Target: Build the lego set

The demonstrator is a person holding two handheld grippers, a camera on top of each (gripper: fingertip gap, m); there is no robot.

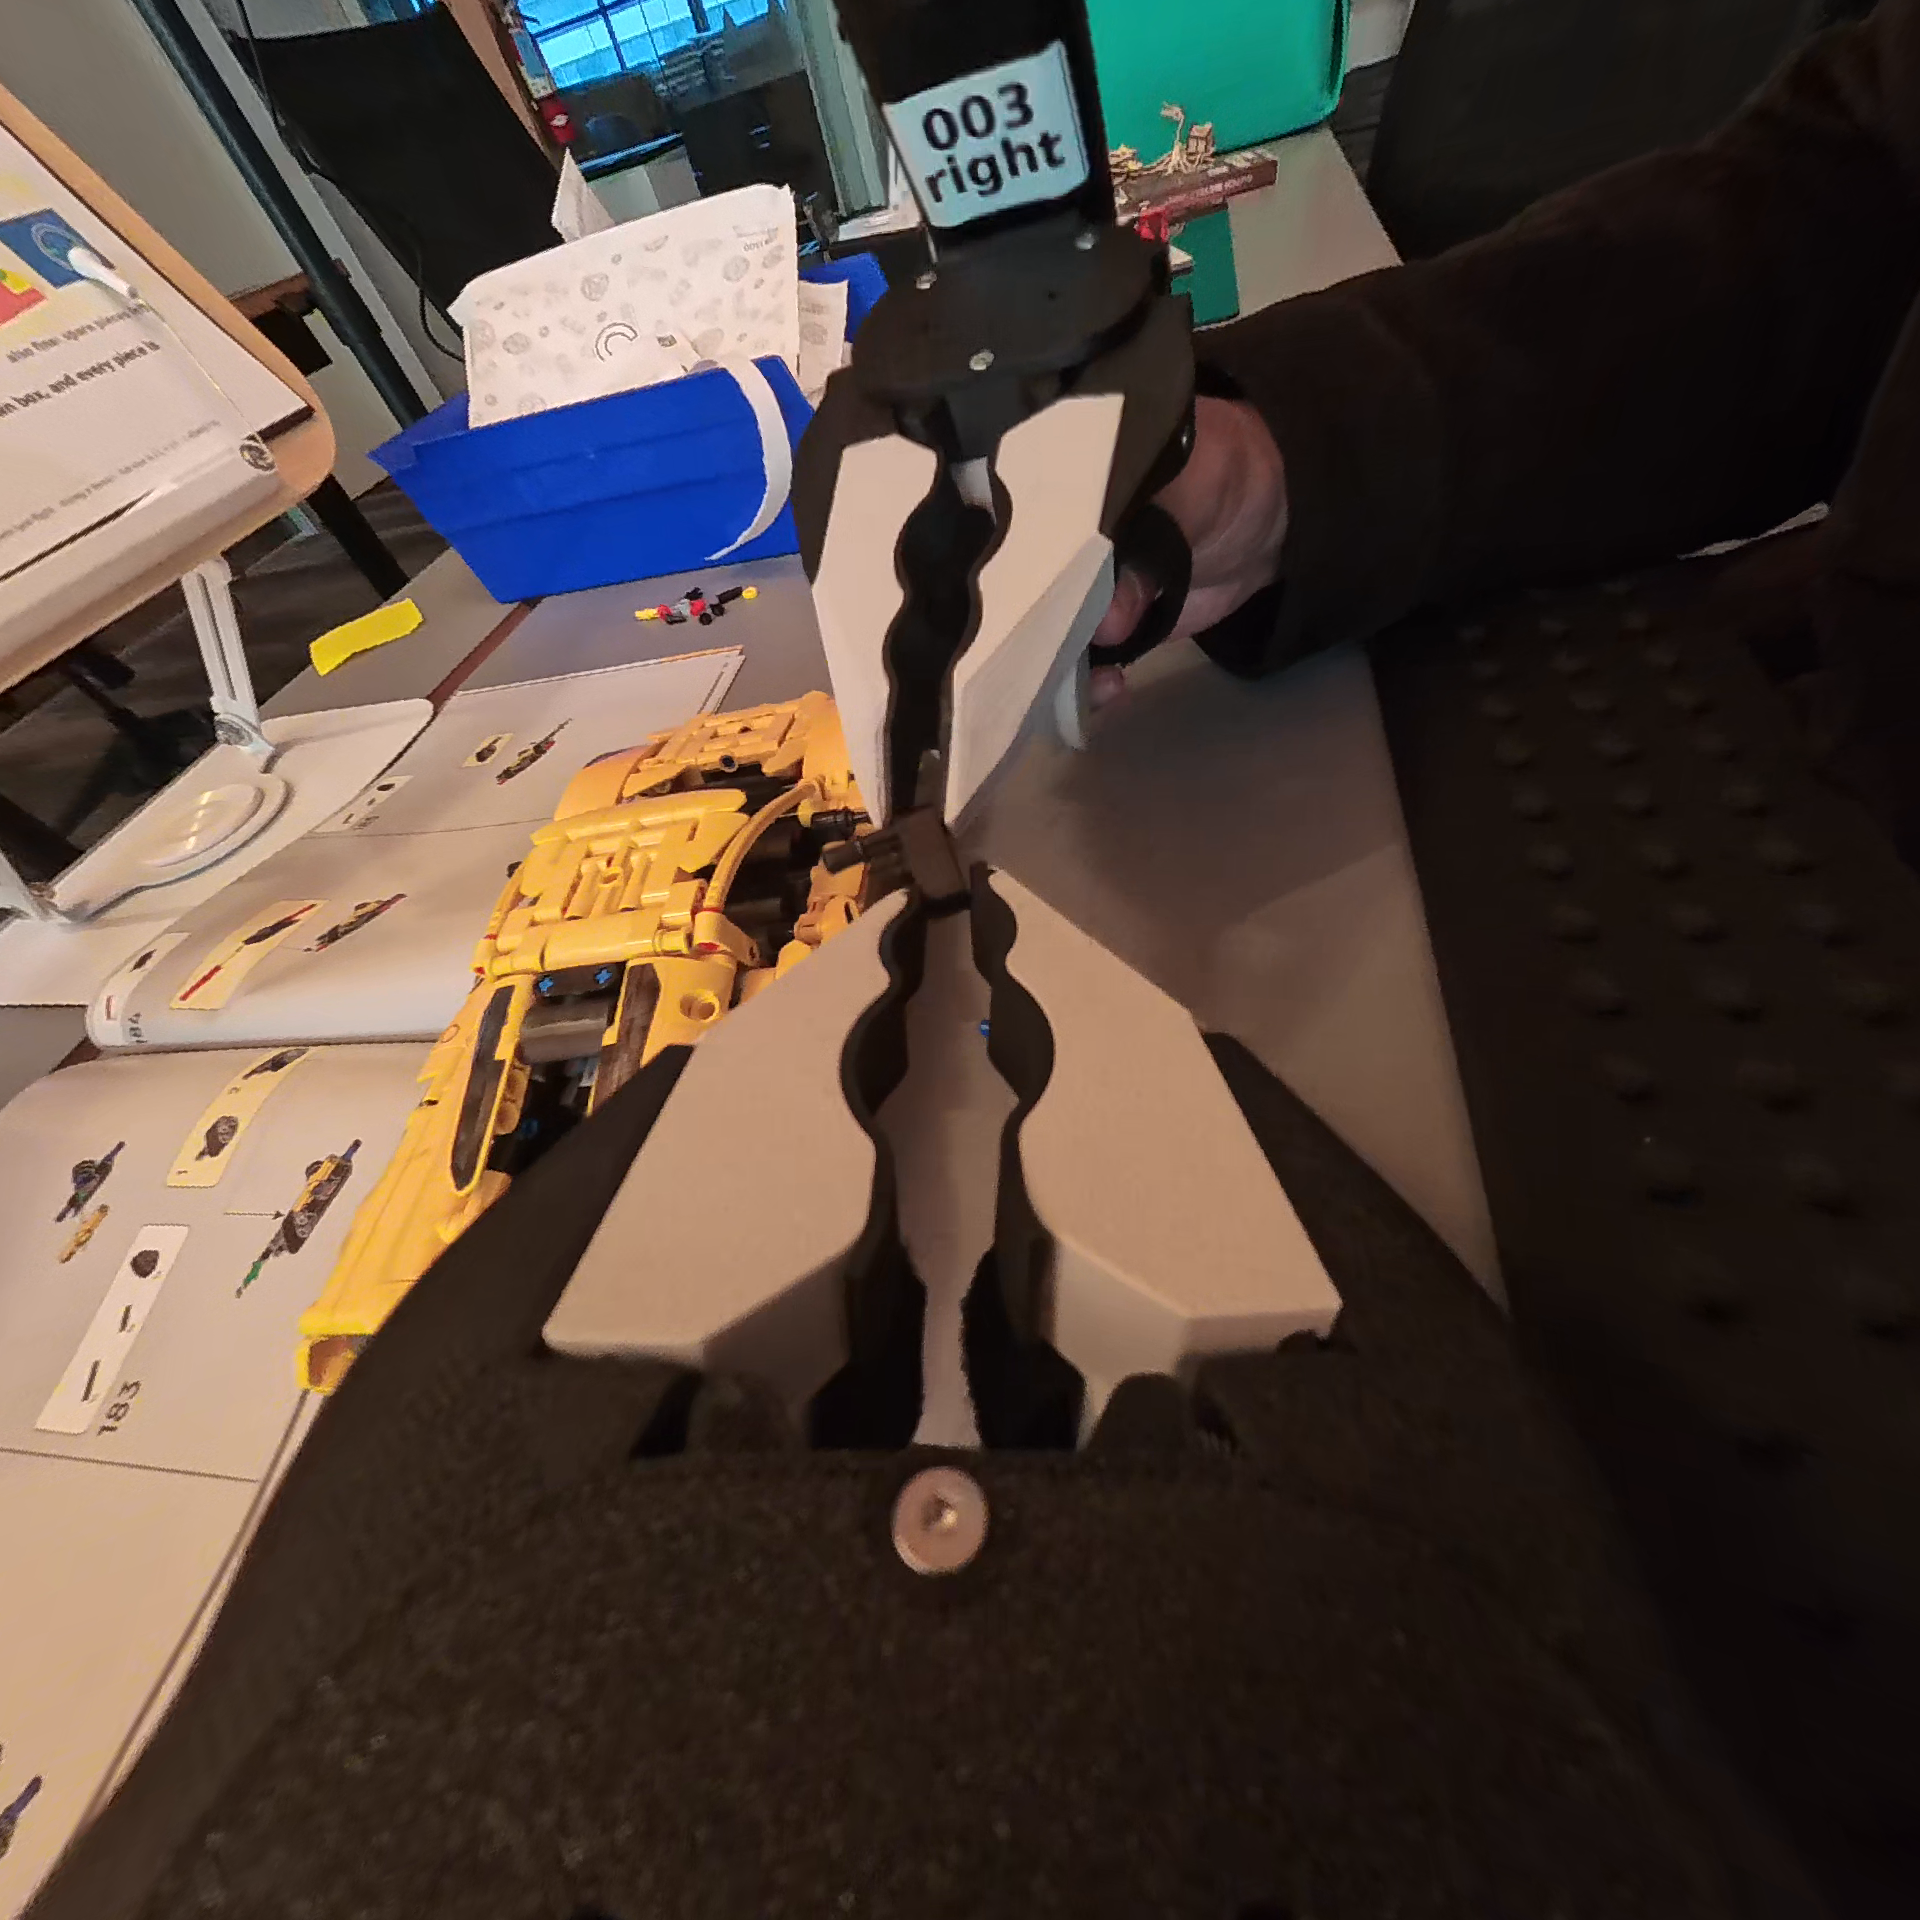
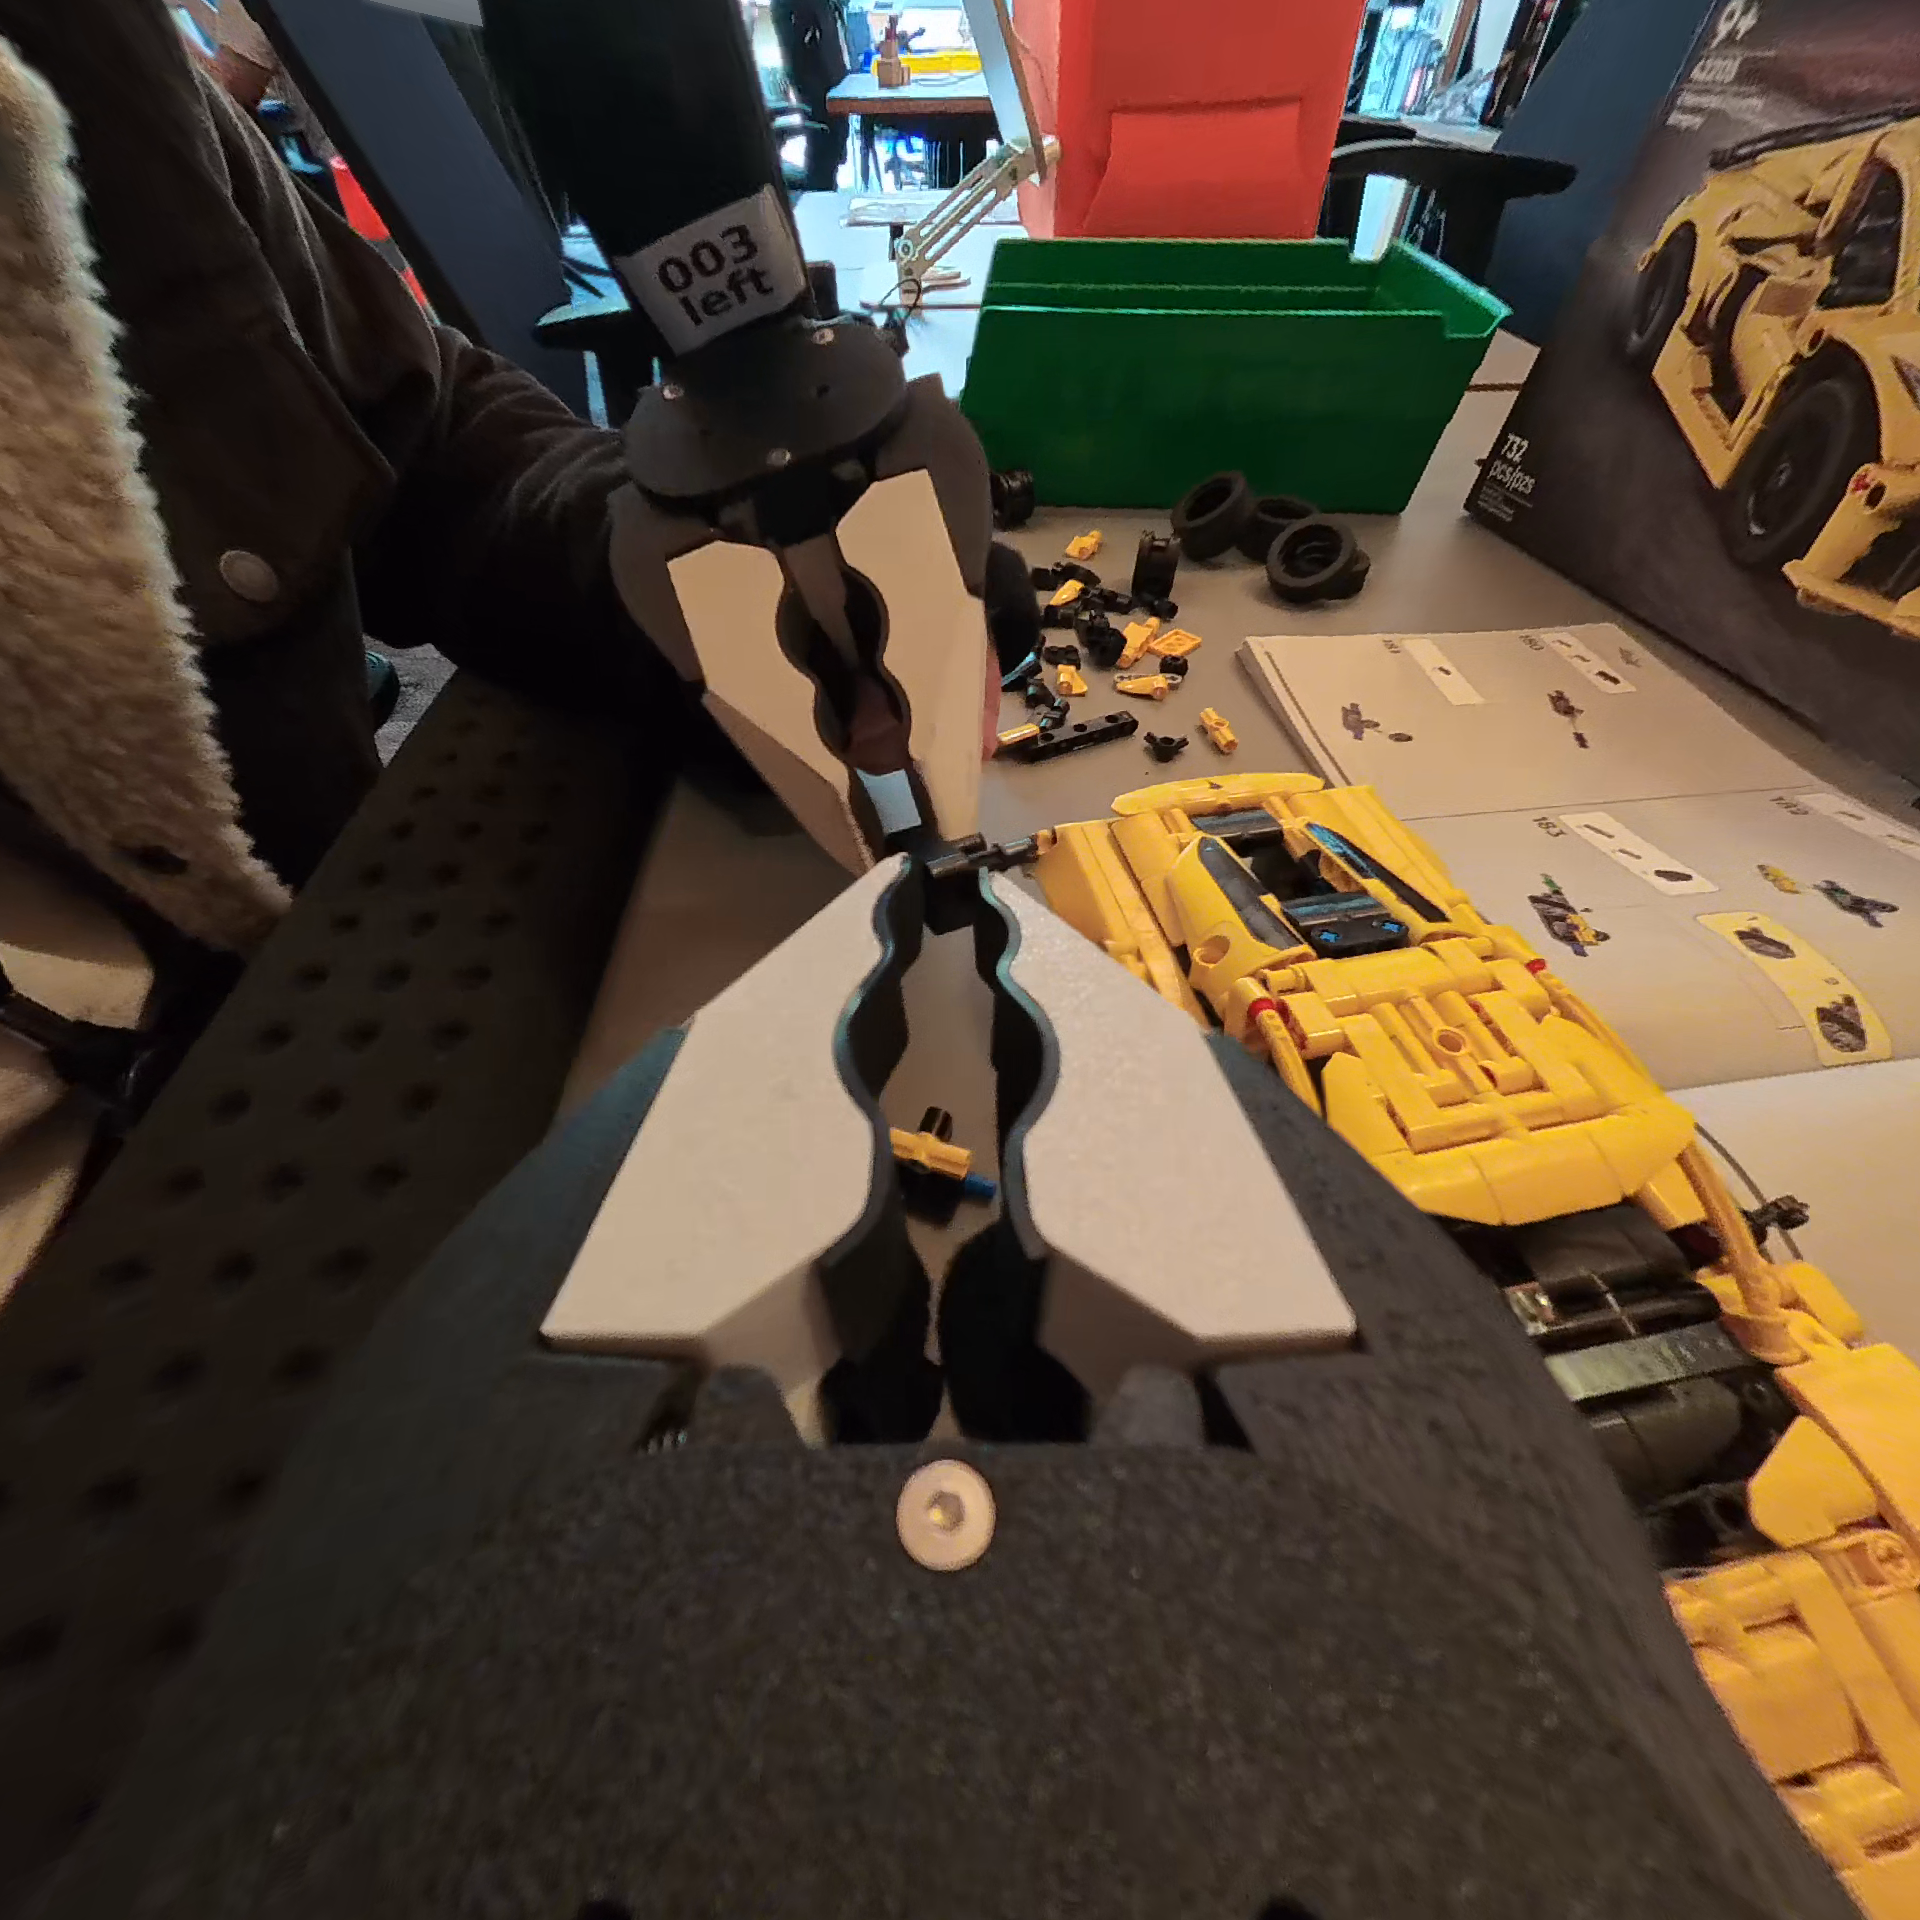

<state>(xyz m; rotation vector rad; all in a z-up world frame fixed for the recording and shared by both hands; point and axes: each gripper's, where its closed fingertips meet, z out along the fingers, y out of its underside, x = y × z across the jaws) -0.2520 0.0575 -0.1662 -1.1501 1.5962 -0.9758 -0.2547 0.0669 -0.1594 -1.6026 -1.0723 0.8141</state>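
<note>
In the left wrist view we see the open instruction booklet [image 1: 260, 1143] on the left, the yellow lego car [image 1: 582, 935] lying across its right edge, then both grippers meeting tip to tip on one small black piece [image 1: 914, 857] just right of the car, with bare table [image 1: 1247, 987] beyond up to the dark perforated mat [image 1: 1662, 1039]. Our left gripper [image 1: 940, 904] is nearly closed, pinching that piece from the near side, and the right gripper [image 1: 920, 800] pinches it from the far side, equally narrow. In the right wrist view the left gripper [image 2: 914, 831] and right gripper [image 2: 951, 894] hold the black piece [image 2: 961, 862] beside the car [image 2: 1403, 1018], loose parts [image 2: 1112, 644], tyres [image 2: 1278, 530] and green bin [image 2: 1195, 416] far behind, booklet [image 2: 1610, 831] and box [image 2: 1766, 364] right.
</note>
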